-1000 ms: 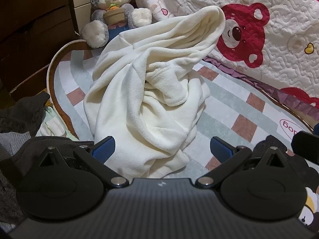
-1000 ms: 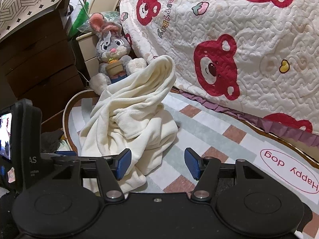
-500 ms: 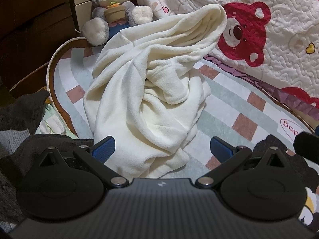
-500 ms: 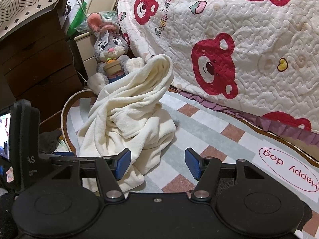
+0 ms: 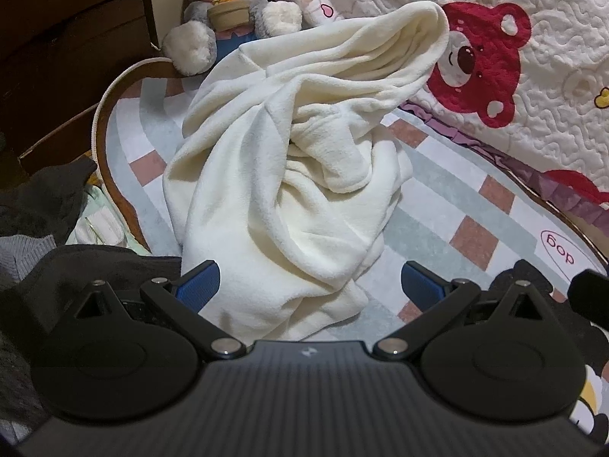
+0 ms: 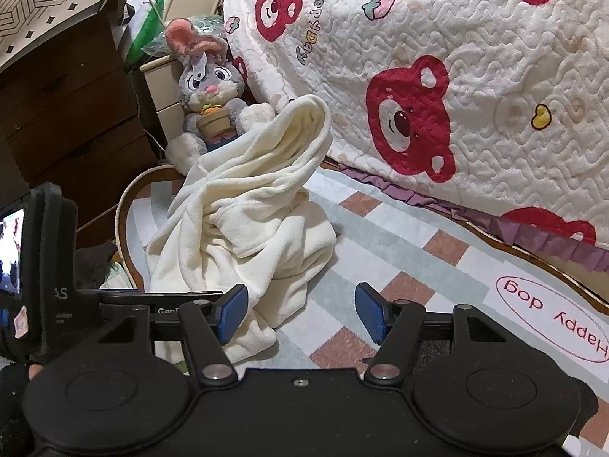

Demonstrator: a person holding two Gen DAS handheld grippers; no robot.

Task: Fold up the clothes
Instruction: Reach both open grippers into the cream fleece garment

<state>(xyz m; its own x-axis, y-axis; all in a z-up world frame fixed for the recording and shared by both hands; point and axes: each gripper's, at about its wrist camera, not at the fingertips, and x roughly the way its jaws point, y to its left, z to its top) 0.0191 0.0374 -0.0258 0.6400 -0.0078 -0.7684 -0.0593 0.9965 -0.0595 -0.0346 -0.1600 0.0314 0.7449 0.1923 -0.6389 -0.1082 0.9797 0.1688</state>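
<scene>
A cream fleece garment lies crumpled in a tall heap on the checked rug; its upper fold leans against the bed quilt. It also shows in the right wrist view. My left gripper is open and empty, its blue pads straddling the heap's near edge just above it. My right gripper is open and empty, to the right of the heap's near corner, with its left pad over the cloth. The left gripper's body shows at the left of the right wrist view.
A plush rabbit sits behind the heap against a dark wooden dresser. A white quilt with red bears hangs down at the right. Dark and grey clothes lie left of the rug.
Both grippers have crept slightly forward toward the heap. The garment has not moved and both jaws stay open.
</scene>
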